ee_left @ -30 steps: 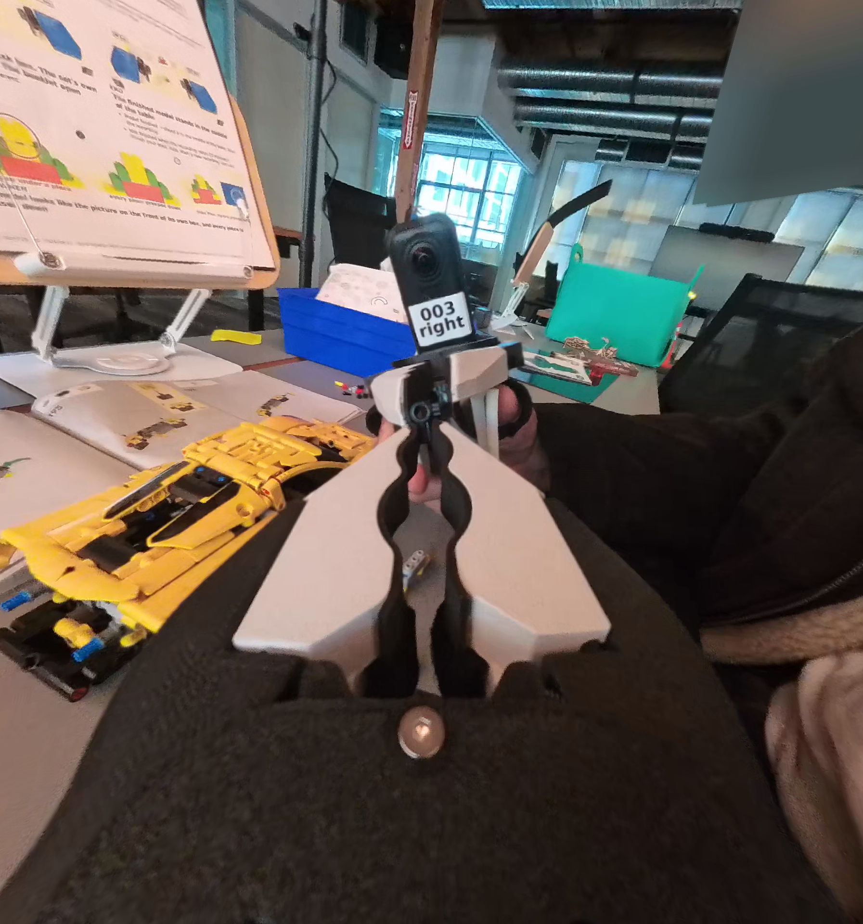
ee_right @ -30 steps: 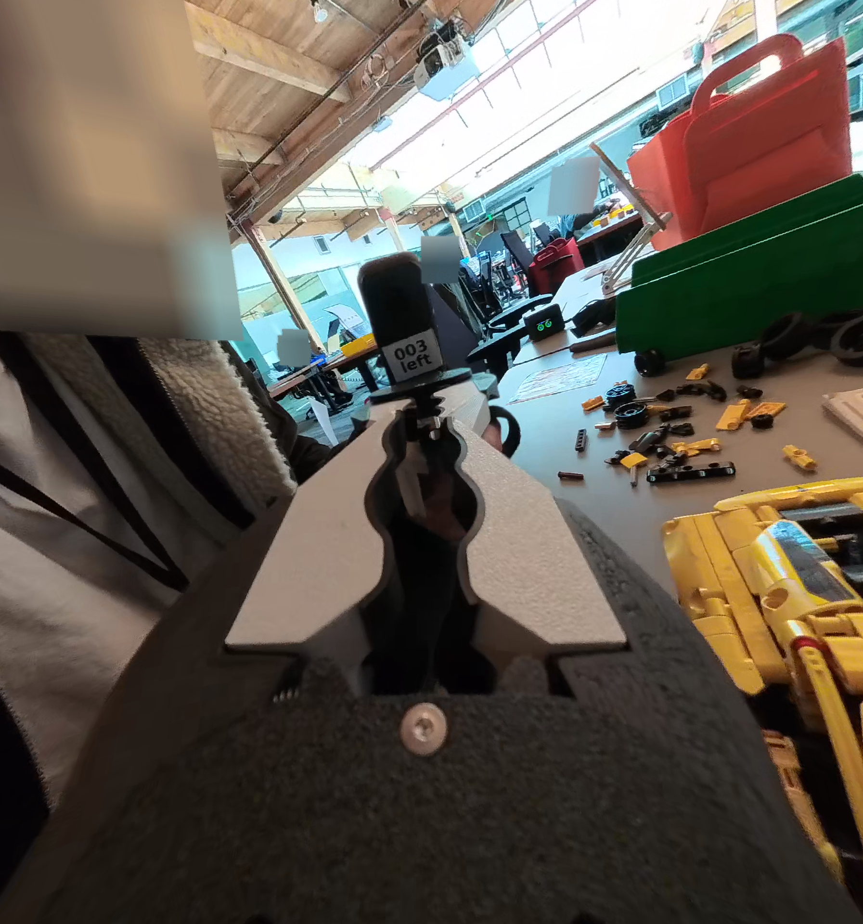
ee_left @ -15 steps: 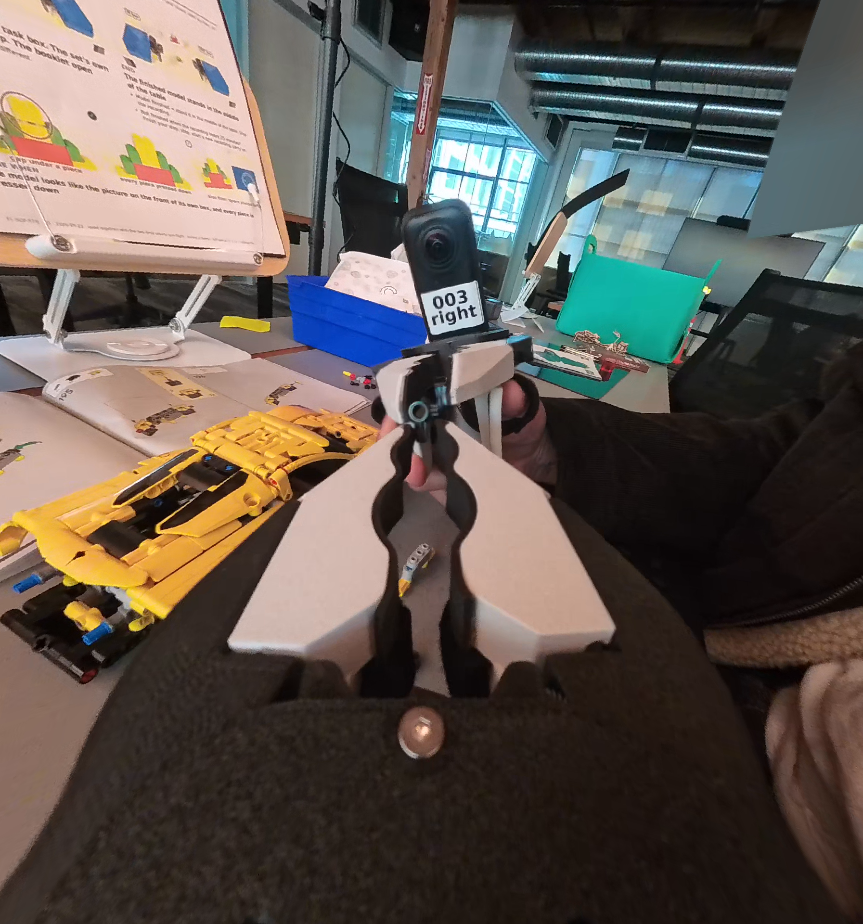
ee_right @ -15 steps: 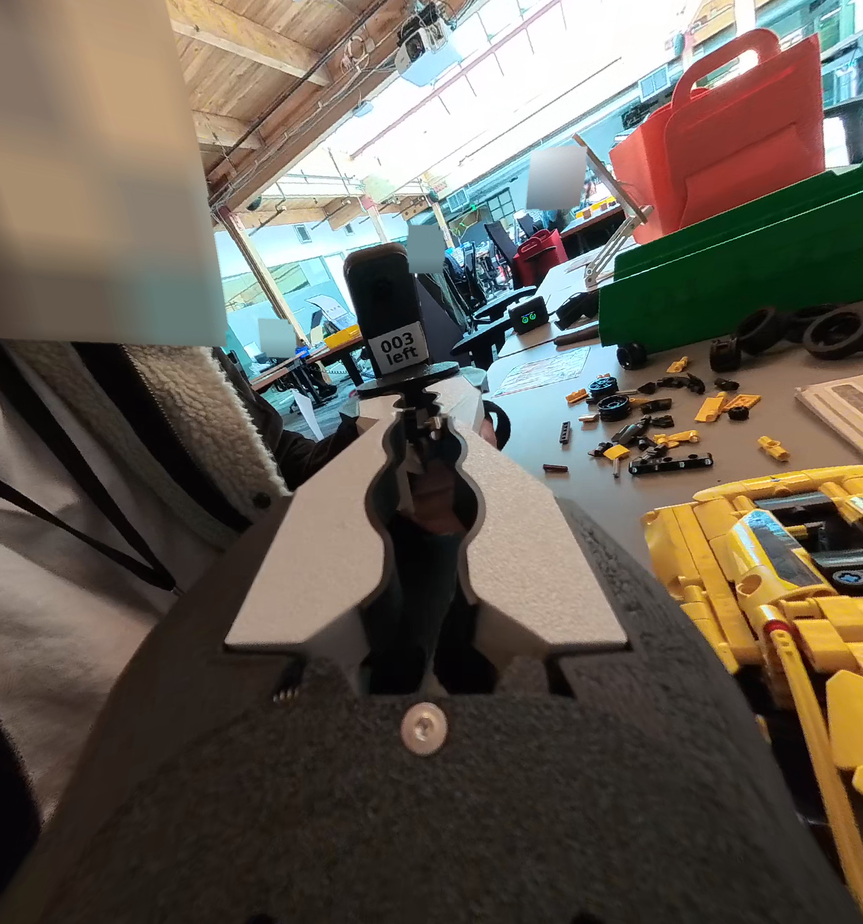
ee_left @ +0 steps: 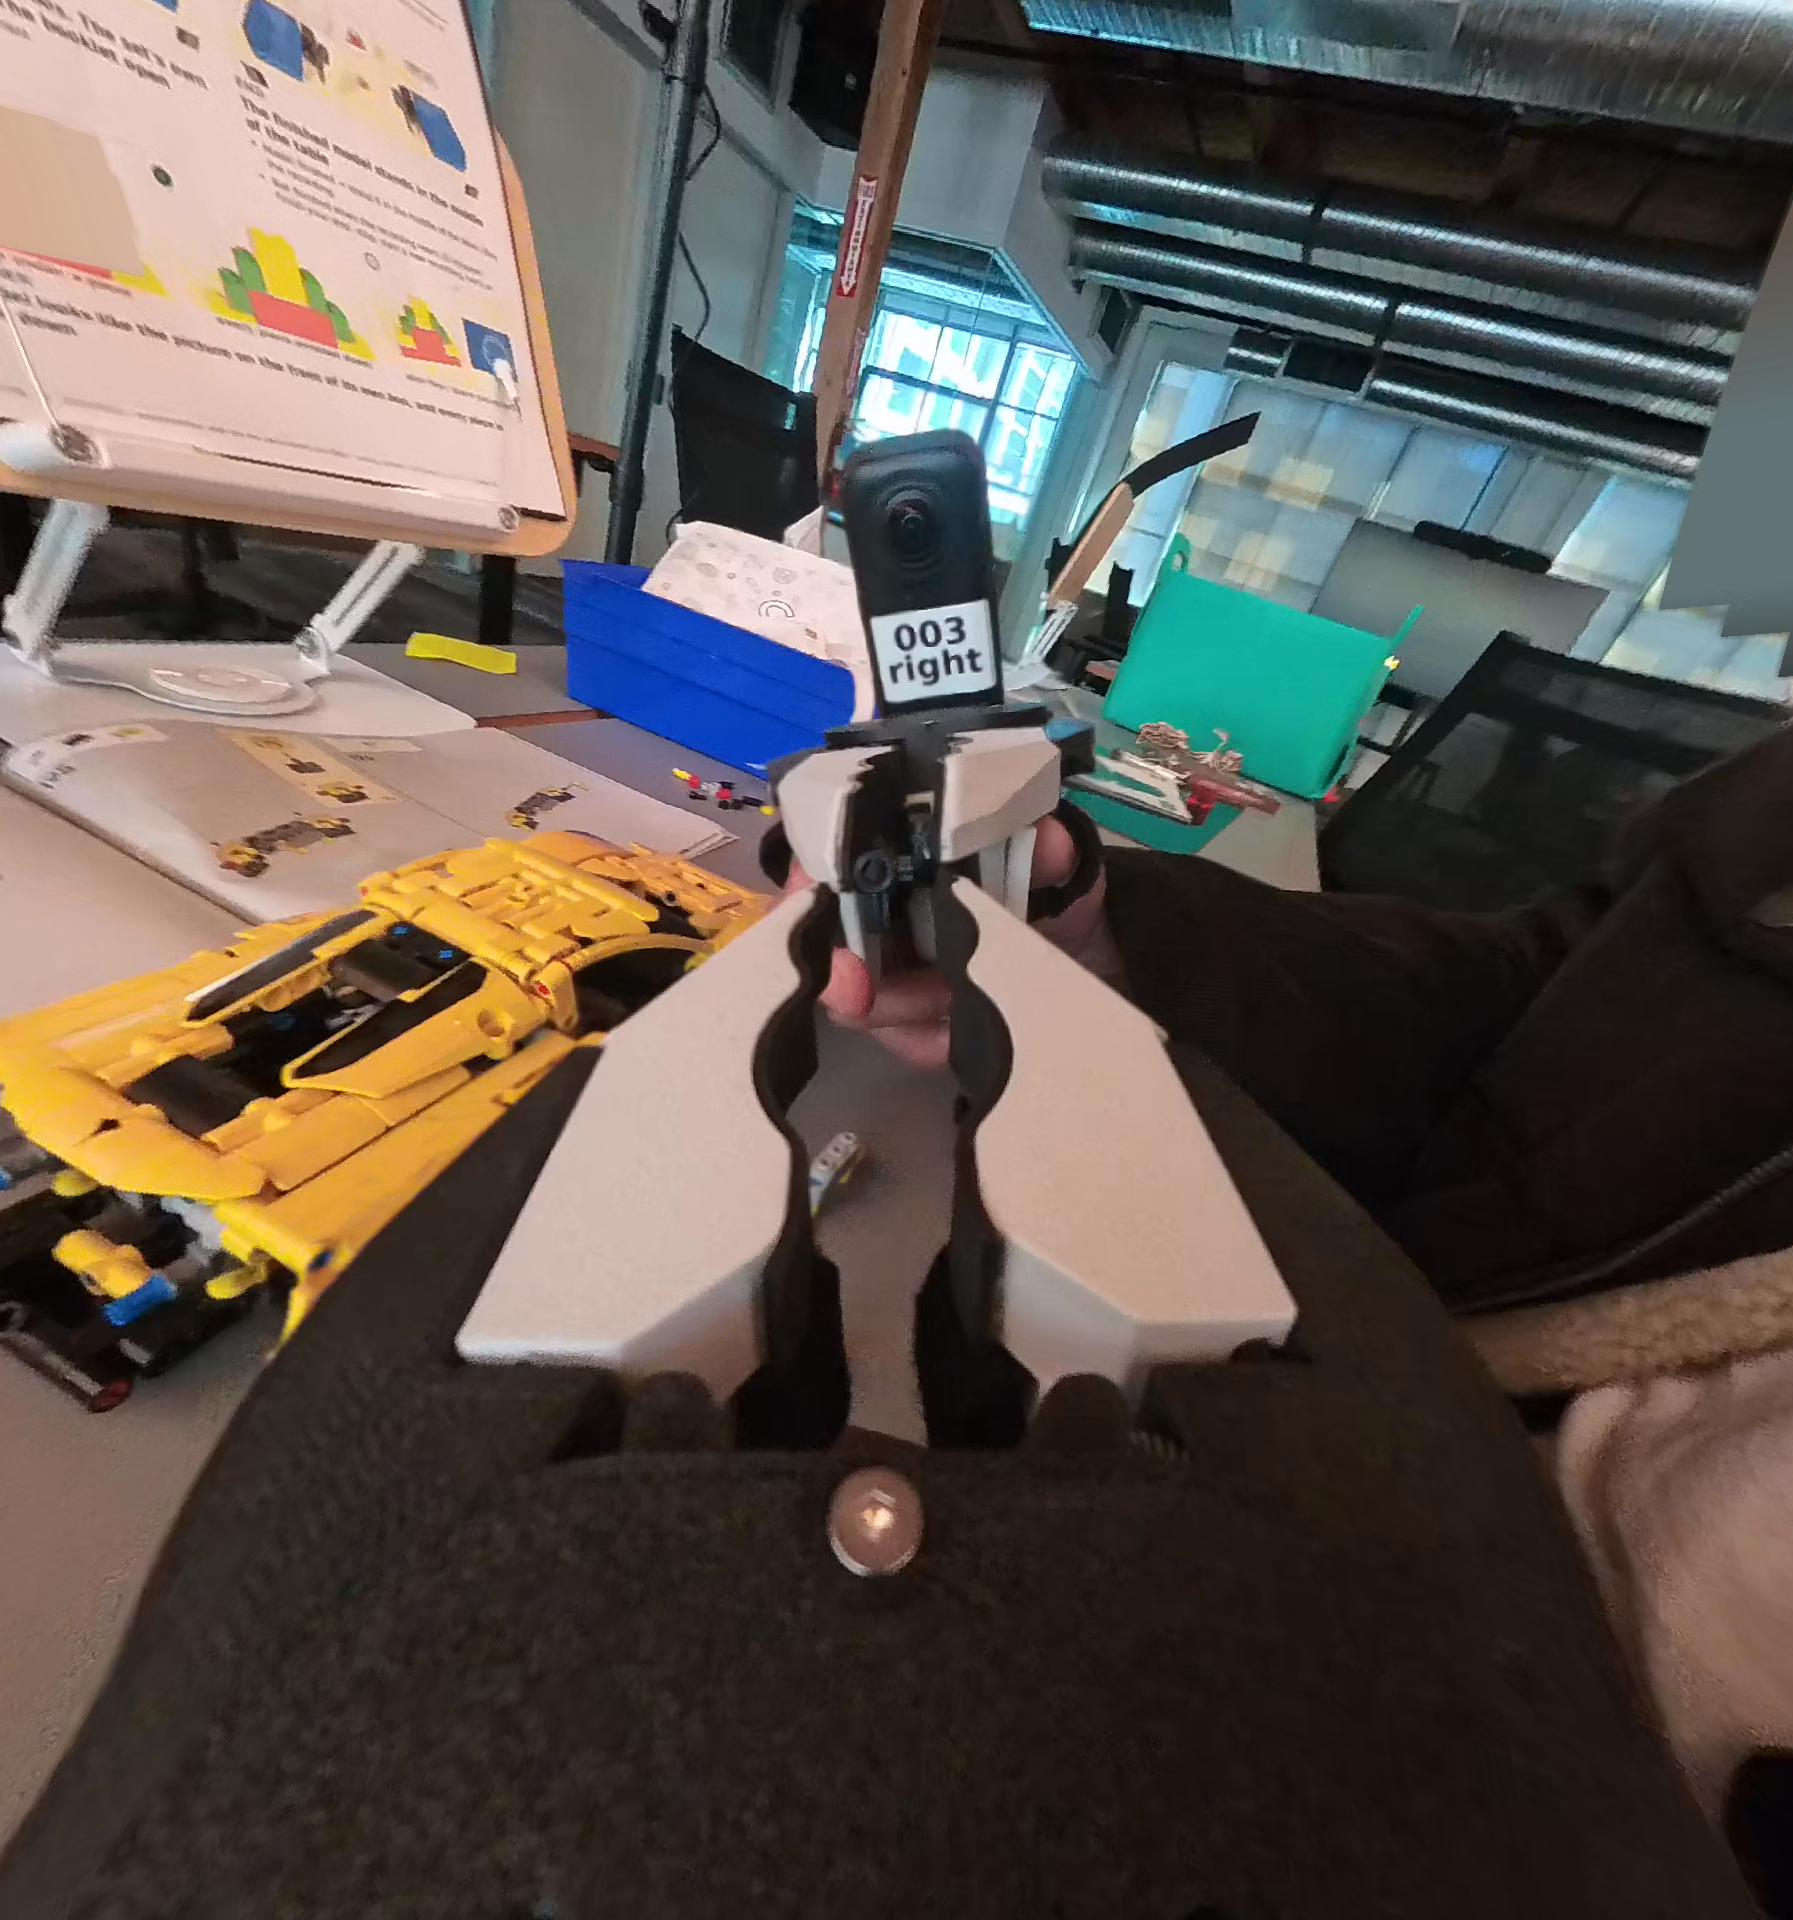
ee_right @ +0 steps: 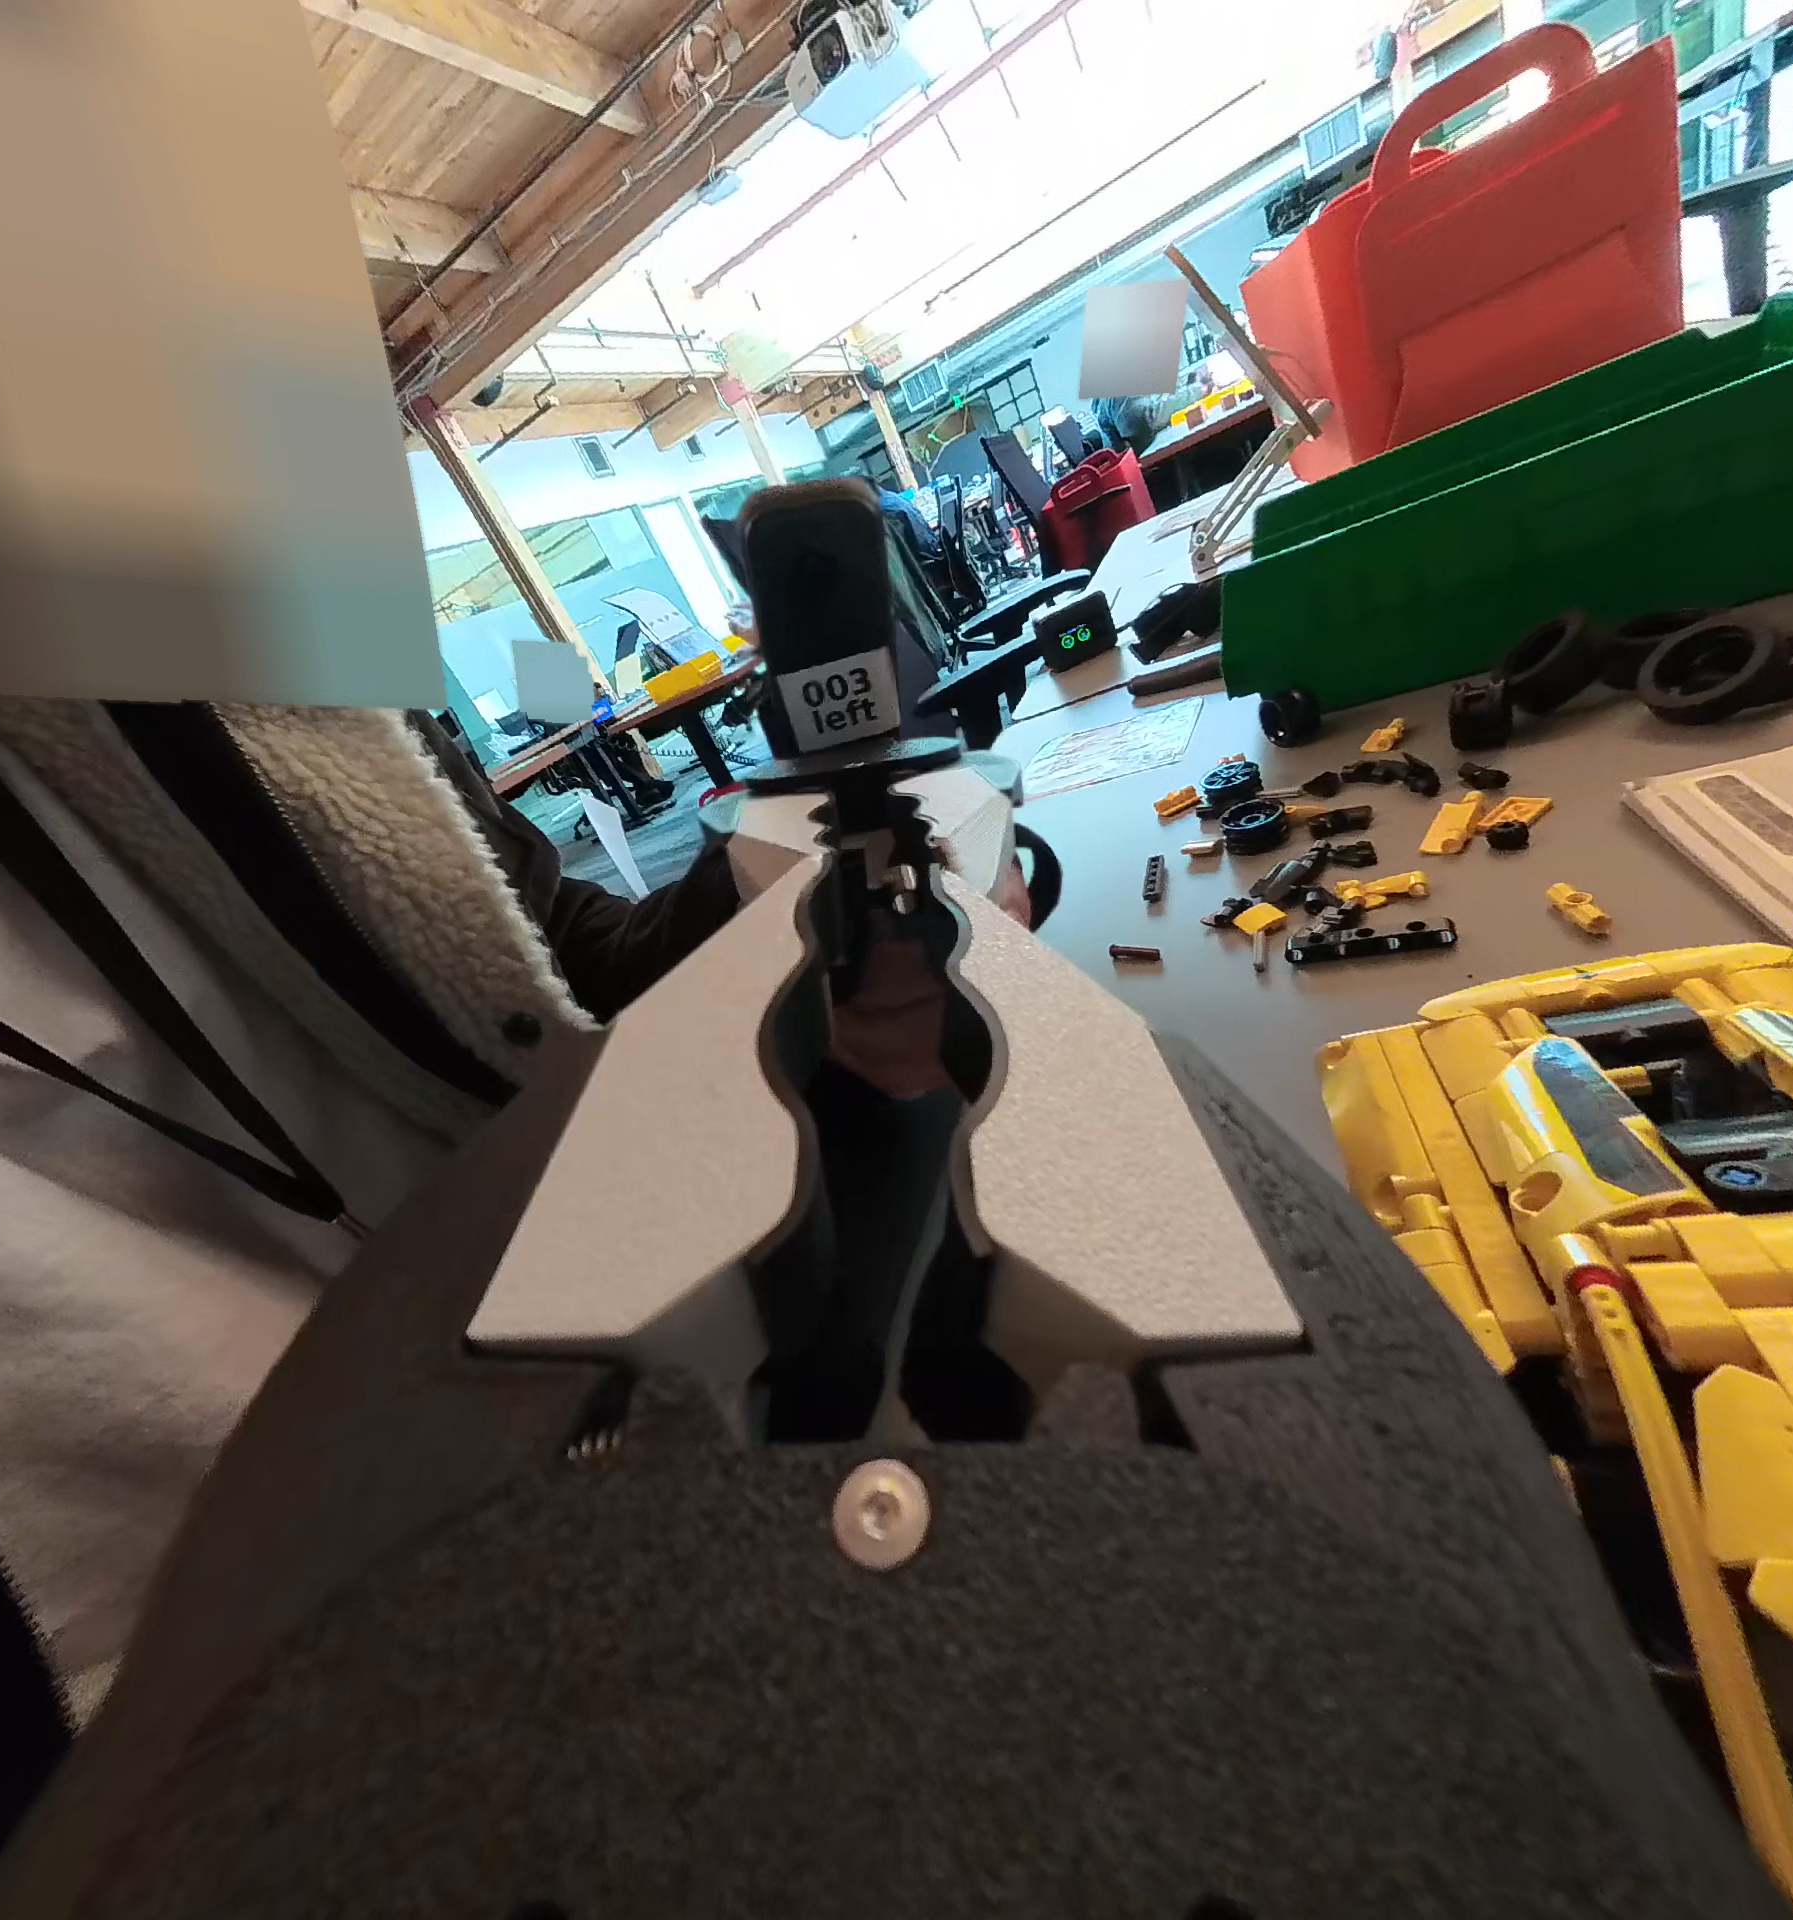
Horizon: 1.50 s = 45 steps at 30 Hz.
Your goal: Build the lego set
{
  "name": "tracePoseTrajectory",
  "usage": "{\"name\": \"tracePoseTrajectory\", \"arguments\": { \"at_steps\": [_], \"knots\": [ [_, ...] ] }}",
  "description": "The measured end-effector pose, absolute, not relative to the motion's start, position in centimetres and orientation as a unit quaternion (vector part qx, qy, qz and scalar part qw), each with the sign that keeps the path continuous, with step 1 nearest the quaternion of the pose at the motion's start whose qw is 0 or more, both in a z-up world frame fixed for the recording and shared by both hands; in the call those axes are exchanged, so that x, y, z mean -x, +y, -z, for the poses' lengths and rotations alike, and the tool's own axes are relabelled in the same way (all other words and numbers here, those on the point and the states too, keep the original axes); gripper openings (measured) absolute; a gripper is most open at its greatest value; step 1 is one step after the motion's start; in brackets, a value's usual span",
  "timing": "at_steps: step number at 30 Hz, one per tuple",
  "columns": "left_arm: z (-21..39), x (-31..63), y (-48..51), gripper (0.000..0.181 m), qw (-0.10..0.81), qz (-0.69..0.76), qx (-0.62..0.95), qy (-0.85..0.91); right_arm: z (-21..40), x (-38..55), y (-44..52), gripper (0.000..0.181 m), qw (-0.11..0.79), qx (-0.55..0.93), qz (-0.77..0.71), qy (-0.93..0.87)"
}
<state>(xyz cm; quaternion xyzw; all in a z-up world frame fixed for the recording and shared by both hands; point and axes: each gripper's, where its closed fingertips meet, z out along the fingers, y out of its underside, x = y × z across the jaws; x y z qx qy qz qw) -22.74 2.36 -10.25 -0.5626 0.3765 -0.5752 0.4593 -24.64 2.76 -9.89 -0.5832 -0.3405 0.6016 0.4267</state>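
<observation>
Just beside the yellow lego car [ee_left: 352, 1039] on the table [ee_left: 40, 1507], holding the left gripper [ee_left: 887, 914] and right gripper [ee_right: 881, 883] tip to tip in the air. Pinching a small black piece [ee_left: 876, 868] between the right gripper's nearly closed fingers. Keeping the left gripper's fingers narrowly apart; cannot tell whether gripping anything. Leaving loose pieces [ee_right: 1318, 883] lying beyond the car.

Bright window daylight, blown-out skylight glare, wide-angle edge warping, slight motion blur.
</observation>
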Motion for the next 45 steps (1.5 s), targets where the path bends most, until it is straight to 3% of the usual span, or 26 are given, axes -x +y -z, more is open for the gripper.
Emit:
{"name": "tracePoseTrajectory", "arguments": {
  "at_steps": [1, 20, 29, 33, 36, 45],
  "knots": [
    [10.3, 22.8, 2.4, 0.017, 0.450, 0.585, 0.563, 0.372, 10.0, 24.7, 2.8, 0.013, 0.426, 0.586, -0.599, -0.341],
    [10.9, 22.7, 2.6, 0.004, 0.443, 0.580, 0.573, 0.373, 10.1, 24.6, 3.0, 0.015, 0.329, 0.606, -0.671, -0.273],
    [11.1, 22.8, 2.7, 0.003, 0.435, 0.583, 0.577, 0.370, 10.1, 24.6, 3.3, 0.015, 0.345, 0.606, -0.663, -0.273],
    [11.3, 22.7, 2.5, 0.003, 0.431, 0.583, 0.578, 0.375, 9.7, 24.6, 2.8, 0.003, 0.345, 0.591, -0.674, -0.279],
    [11.2, 22.7, 2.5, 0.003, 0.431, 0.584, 0.576, 0.375, 9.9, 24.5, 3.2, 0.012, 0.362, 0.597, -0.658, -0.281],
    [11.1, 22.7, 2.3, 0.003, 0.443, 0.574, 0.570, 0.387, 10.2, 24.8, 2.8, 0.013, 0.347, 0.598, -0.661, -0.291]
  ]
}}
